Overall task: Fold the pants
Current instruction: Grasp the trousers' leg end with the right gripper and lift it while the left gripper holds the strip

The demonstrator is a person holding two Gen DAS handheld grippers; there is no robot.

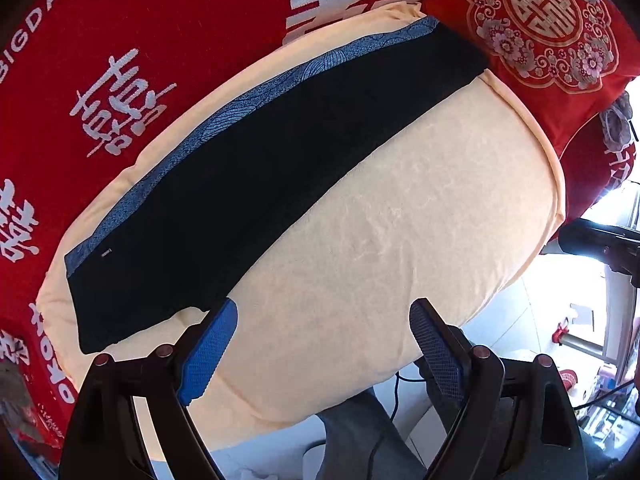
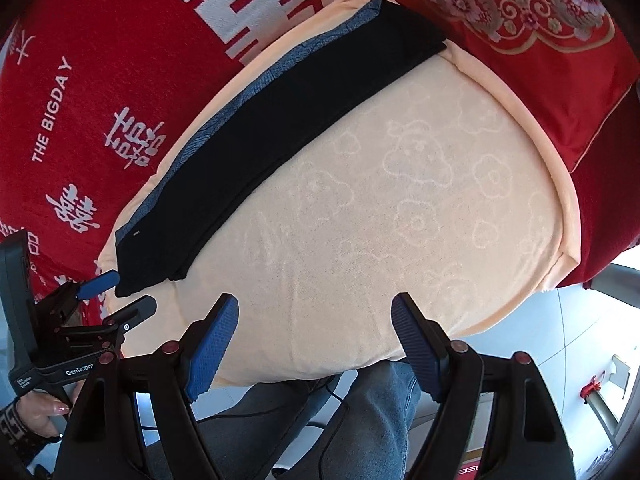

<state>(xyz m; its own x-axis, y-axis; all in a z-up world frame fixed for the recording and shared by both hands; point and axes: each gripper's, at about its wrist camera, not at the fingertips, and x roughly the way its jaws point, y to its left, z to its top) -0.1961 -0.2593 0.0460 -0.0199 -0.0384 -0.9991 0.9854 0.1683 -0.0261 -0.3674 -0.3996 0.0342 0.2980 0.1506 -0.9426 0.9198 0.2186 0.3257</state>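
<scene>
Red bedding printed with white characters and "THE BIGDAY" fills the far and left side of both views, and a red embroidered pillow with a gold-and-pink floral medallion sits at the far right. On the bedding lies a large peach towel, its surface faintly patterned with cloud and flower outlines that show best in the right wrist view. Pale floor tiles and the person's jeans-clad legs appear below the near edge of the towel.

The pants lie on the far-left part of the towel as a long, narrow strip running diagonally from near left to far right. They are black with a blue patterned band along their far edge, and a small label sits near the near-left end. In the right wrist view the pants show layered edges along their near side, one set on another.

The left tongs hover open over the bare towel, their blue pads spread wide, the left pad just beside the near end of the pants. The right tongs are likewise wide open above the towel, gripping nothing. The right wrist view also catches the left tongs at the near-left corner of the pants, parted.
</scene>
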